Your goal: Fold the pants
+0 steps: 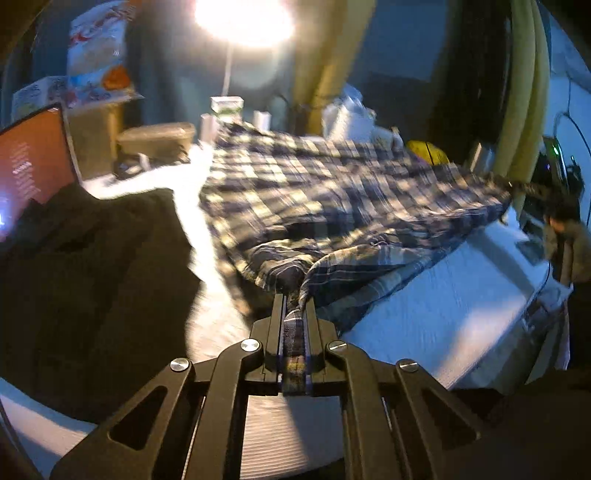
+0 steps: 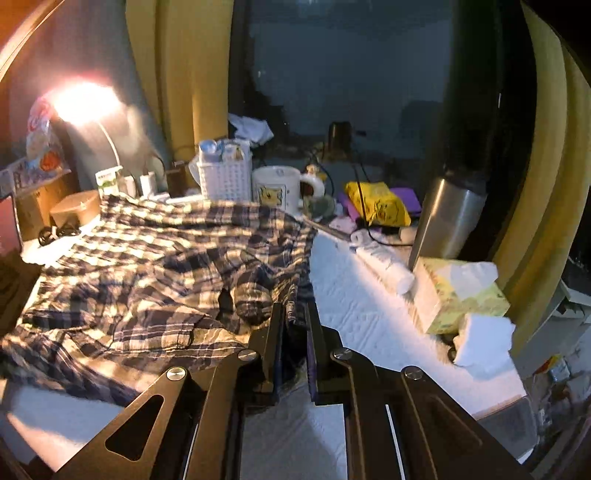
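Observation:
The plaid pants (image 1: 332, 192) in dark blue and cream lie spread over the white table (image 1: 443, 314), blurred by motion. My left gripper (image 1: 294, 299) is shut on a bunched edge of the pants, with cloth running down between its fingers. In the right wrist view the pants (image 2: 147, 266) cover the left half of the table (image 2: 362, 302). My right gripper (image 2: 294, 306) is shut on another edge of the pants, with dark cloth pinched between its fingers. In the left wrist view the far right corner of the pants is pulled out toward the table's right end.
A lit lamp (image 1: 243, 18) glares at the back. A laptop (image 1: 33, 162) and dark cloth (image 1: 96, 280) sit left. A white basket (image 2: 225, 177), mug (image 2: 277, 188), yellow bag (image 2: 376, 203), steel flask (image 2: 447, 218) and tissue box (image 2: 458, 295) line the back and right.

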Demonstrator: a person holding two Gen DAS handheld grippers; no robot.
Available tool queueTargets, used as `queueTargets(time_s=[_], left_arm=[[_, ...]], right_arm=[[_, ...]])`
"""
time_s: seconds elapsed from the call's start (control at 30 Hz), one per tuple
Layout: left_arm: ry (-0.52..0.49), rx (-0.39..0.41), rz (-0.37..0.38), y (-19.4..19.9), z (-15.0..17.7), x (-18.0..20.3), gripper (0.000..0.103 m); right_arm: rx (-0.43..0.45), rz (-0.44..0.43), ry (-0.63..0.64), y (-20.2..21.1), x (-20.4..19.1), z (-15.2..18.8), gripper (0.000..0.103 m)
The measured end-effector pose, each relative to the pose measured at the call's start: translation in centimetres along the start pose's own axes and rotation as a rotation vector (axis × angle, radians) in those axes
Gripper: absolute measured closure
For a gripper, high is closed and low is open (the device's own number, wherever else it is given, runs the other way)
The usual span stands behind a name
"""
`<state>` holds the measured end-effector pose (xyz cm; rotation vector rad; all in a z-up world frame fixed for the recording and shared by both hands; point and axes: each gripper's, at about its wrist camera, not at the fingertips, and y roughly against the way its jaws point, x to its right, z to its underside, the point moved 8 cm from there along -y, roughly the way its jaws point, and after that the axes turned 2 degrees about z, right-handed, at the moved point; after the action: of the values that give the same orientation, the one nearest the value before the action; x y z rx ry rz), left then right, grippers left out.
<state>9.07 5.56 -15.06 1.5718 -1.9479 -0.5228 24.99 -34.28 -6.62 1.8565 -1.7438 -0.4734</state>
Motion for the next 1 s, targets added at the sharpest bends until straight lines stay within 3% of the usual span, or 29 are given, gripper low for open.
queueTargets(time_s=[0.17, 0.53, 0.73, 0.9, 1.0], left_arm=[[0.014, 0.0, 0.006, 1.9, -0.3, -1.6, 0.097], [-0.003, -0.17, 0.062, 1.5, 4.4, -1.3, 0.097], [0.008, -0.259, 0.049, 1.4, 6.2, -2.6, 0.097], [0.005, -0.258, 0.051, 2.4, 5.7, -3.2, 0.096], [0.012, -0.229, 0.056, 2.7, 4.3, -3.4, 0.096]], right_arm=[[0.01, -0.019, -0.004, 2.5, 0.0, 0.5, 0.093], [-0.098, -0.025, -0.093, 2.7, 1.2, 7.2, 0.093], [-0.182, -0.005, -0.097, 0.6, 1.7, 10.3, 0.093], [-0.182, 0.0, -0.129, 0.7, 2.1, 11.1, 0.093], [-0.166, 0.008, -0.108, 1.5, 2.1, 10.5, 0.082]])
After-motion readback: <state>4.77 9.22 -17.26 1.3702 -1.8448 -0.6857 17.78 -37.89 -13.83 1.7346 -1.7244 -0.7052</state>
